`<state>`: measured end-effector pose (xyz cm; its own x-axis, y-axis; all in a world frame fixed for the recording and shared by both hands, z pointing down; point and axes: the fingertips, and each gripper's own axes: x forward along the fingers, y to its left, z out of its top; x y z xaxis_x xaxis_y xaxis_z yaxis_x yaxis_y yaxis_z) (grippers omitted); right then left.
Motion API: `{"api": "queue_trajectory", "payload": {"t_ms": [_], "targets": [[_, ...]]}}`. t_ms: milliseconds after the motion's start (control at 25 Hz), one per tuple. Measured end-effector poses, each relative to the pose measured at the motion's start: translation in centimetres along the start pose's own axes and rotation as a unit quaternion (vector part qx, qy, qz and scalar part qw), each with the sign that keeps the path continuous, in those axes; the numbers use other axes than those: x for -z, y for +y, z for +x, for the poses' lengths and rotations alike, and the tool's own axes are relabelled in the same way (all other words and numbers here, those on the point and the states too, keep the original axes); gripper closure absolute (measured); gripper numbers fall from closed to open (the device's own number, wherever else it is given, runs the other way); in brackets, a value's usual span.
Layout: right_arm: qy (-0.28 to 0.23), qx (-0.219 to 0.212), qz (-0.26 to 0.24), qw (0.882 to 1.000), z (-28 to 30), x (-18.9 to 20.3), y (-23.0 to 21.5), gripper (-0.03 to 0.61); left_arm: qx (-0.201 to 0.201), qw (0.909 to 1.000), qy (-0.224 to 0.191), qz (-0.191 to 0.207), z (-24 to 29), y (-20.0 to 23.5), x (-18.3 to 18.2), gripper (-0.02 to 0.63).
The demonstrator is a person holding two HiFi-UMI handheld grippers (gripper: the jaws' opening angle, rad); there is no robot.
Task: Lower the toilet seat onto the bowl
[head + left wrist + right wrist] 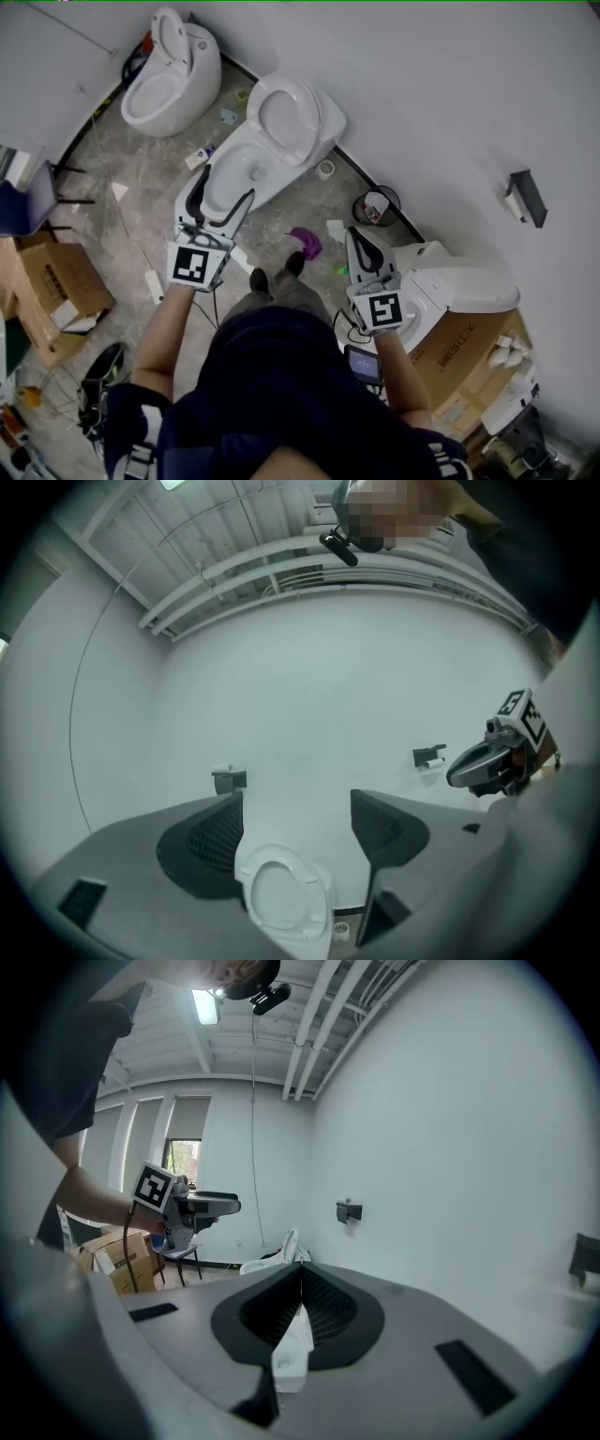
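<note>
The white toilet stands against the wall with its seat (pixel 281 114) raised upright above the open bowl (pixel 234 173). My left gripper (pixel 222 192) hovers open over the front of that bowl, touching nothing. In the left gripper view the raised seat (pixel 281 894) shows low between the spread jaws of the left gripper (pixel 297 803). My right gripper (pixel 360 236) is held shut to the right, away from this toilet, beside a second toilet (pixel 459 286). The right gripper (pixel 300 1274) has its pads together with nothing gripped.
A third toilet (pixel 169 75) stands at the far left. On the floor lie a purple item (pixel 307 242), a small black bin (pixel 377 206) and a tape roll (pixel 325 169). Cardboard boxes (pixel 52 281) sit at left. A paper holder (pixel 527 197) juts from the wall.
</note>
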<state>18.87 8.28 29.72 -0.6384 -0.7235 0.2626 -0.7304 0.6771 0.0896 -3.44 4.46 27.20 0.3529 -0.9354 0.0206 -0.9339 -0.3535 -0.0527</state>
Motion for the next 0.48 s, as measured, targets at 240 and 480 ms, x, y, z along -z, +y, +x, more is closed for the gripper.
{"api": "queue_trajectory", "payload": {"t_ms": [240, 480], "targets": [[0.007, -0.024, 0.013, 1.000, 2.0, 1.1, -4.0, 0.558, -0.008, 0.9961, 0.054, -0.069, 6.9, 0.4, 3.2, 0.264], [0.031, -0.035, 0.027, 0.999, 3.5, 3.0, -6.5, 0.558, 0.010, 0.9855, 0.045, -0.163, 13.0, 1.1, 5.9, 0.264]]}}
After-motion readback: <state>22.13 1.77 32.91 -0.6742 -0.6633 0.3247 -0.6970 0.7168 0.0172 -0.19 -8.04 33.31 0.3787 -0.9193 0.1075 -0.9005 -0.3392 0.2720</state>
